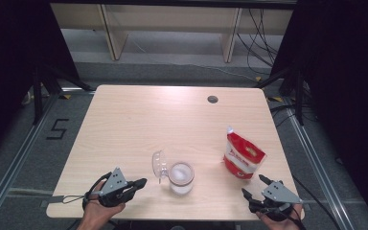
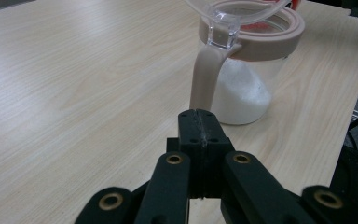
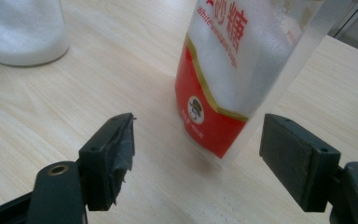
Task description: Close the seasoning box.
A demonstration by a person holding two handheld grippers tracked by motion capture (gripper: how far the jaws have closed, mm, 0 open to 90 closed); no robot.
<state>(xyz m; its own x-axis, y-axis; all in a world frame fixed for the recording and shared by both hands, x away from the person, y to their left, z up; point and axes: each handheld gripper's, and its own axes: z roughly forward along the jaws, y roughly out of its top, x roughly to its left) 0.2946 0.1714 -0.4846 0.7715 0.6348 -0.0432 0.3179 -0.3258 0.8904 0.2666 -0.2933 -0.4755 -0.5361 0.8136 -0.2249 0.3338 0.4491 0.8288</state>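
The left gripper (image 2: pixel 199 122) sat with jaws pressed together, just short of the jar (image 1: pixel 181 177) of white granules, its clear lid (image 1: pixel 158 166) flipped up. The right gripper (image 3: pixel 198 151) gaped wide, facing the red sugar bag (image 3: pixel 235 70) standing on the table (image 1: pixel 139 120).

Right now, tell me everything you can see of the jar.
The jar is clear, with a beige rim and hinge strap, partly filled with white granules. Its clear lid is swung open to the left. It stands upright on the table near the front edge, left of the sugar bag. Nothing grips it.
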